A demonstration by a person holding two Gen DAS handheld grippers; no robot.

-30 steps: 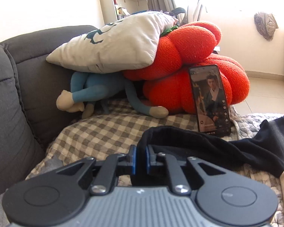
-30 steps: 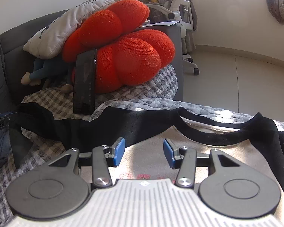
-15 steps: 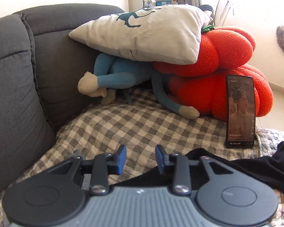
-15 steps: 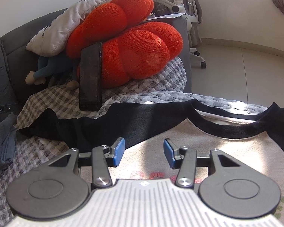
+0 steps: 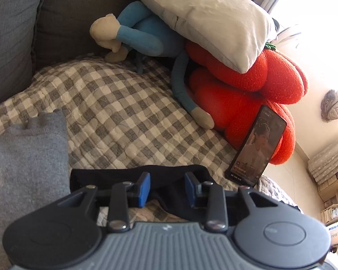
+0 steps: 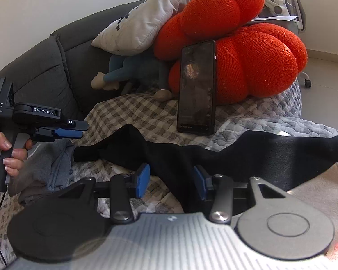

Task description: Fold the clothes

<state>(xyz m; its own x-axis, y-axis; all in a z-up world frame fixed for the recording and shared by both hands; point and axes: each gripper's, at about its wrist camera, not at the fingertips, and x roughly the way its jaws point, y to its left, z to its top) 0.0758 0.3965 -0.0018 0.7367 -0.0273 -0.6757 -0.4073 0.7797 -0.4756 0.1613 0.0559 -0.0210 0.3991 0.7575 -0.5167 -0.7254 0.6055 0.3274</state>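
A beige shirt (image 6: 315,193) with black sleeves lies flat on the sofa cover. One black sleeve (image 6: 214,153) stretches out to the left, and its end (image 5: 115,175) rests on the checked blanket (image 5: 115,112). My left gripper (image 5: 167,189) hovers just above that sleeve end with its jaws apart and pressing on nothing. The right wrist view shows this left gripper (image 6: 76,128) from the side, held by a hand (image 6: 9,155). My right gripper (image 6: 171,183) is open over the middle of the sleeve, its pads clear of the cloth.
A grey garment (image 5: 27,157) lies bunched at the left, by the sofa back (image 5: 9,45). A phone (image 6: 197,87) leans upright against an orange pumpkin cushion (image 6: 247,63). A white pillow (image 5: 209,20) and a blue plush toy (image 5: 142,36) sit behind it.
My left gripper let go of the black sleeve, opened, rolled and shifted left. My right gripper slid left from over the beige body to over the black sleeve.
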